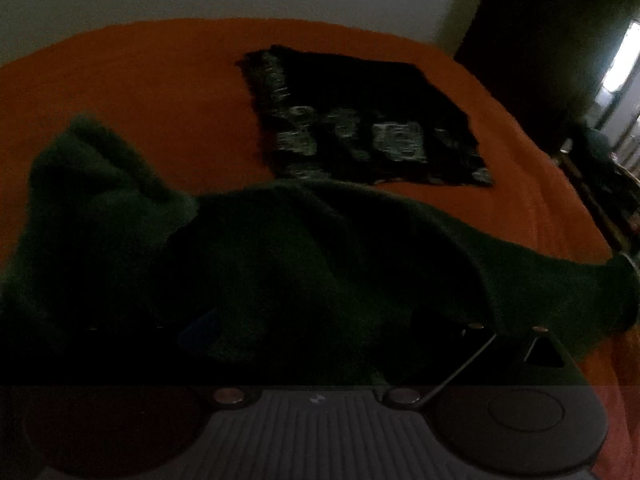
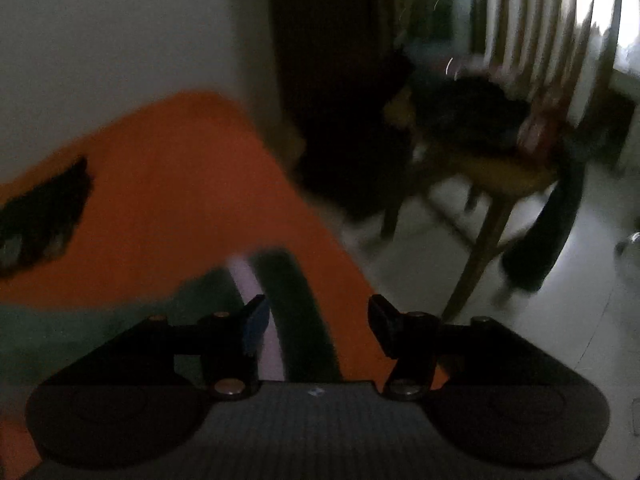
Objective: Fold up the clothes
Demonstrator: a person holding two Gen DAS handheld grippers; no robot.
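Left hand-held gripper (image 1: 472, 344) sits buried in a dark green knitted garment (image 1: 280, 264) at six o'clock on the orange bedspread (image 1: 140, 92); we cannot tell its state. At one o'clock lies a folded black patterned cloth (image 1: 360, 120). Right wrist view: our right hand-held gripper (image 2: 316, 320) stands open, empty, above the garment's green, white-striped edge (image 2: 280, 304); a wooden chair (image 2: 500, 168) at two o'clock.
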